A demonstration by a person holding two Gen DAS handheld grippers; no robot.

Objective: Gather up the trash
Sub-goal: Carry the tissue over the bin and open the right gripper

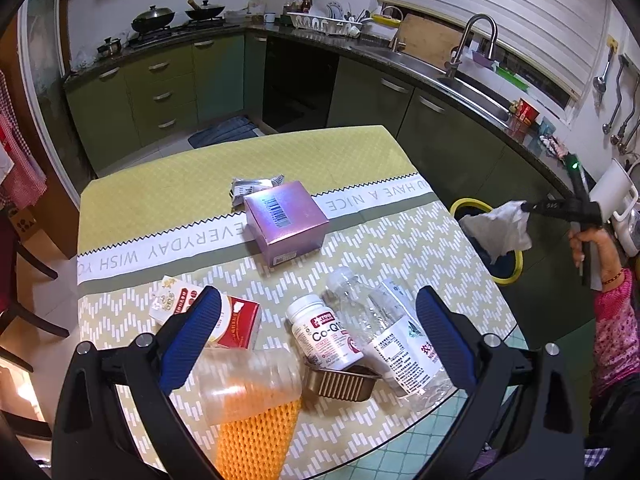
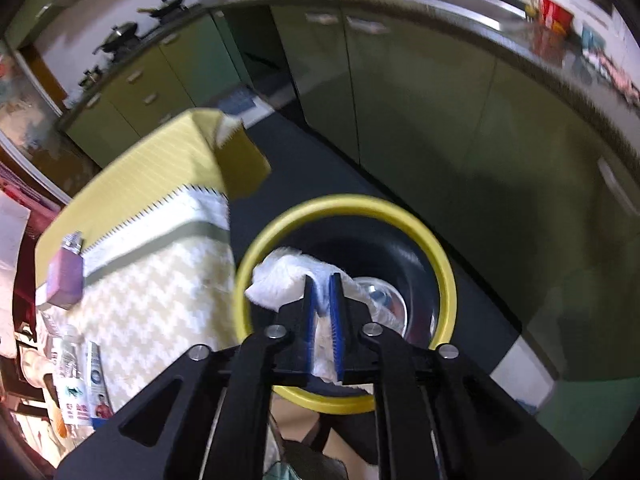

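My right gripper (image 2: 322, 278) is shut on a crumpled white tissue (image 2: 280, 280) and hangs over a black bin with a yellow rim (image 2: 444, 272). The left wrist view shows that gripper (image 1: 526, 206) and the tissue (image 1: 498, 228) above the bin (image 1: 472, 202), beside the table's right edge. My left gripper (image 1: 320, 294) is open above the near end of the table. Below it lie a white Co-Q10 bottle (image 1: 324, 332), a clear plastic bottle (image 1: 384, 336), a red and white carton (image 1: 224, 312), a clear cup (image 1: 248, 384), an orange foam net (image 1: 256, 436) and a brown foil tray (image 1: 340, 380).
A purple box (image 1: 286, 220) and a silver wrapper (image 1: 252, 188) lie mid-table on the yellow-green cloth (image 1: 160, 184). Something clear and shiny (image 2: 380, 304) sits inside the bin. Green cabinets (image 2: 420, 120) and a sink counter (image 1: 460, 80) run behind. A person's hand (image 1: 592, 248) holds the right gripper.
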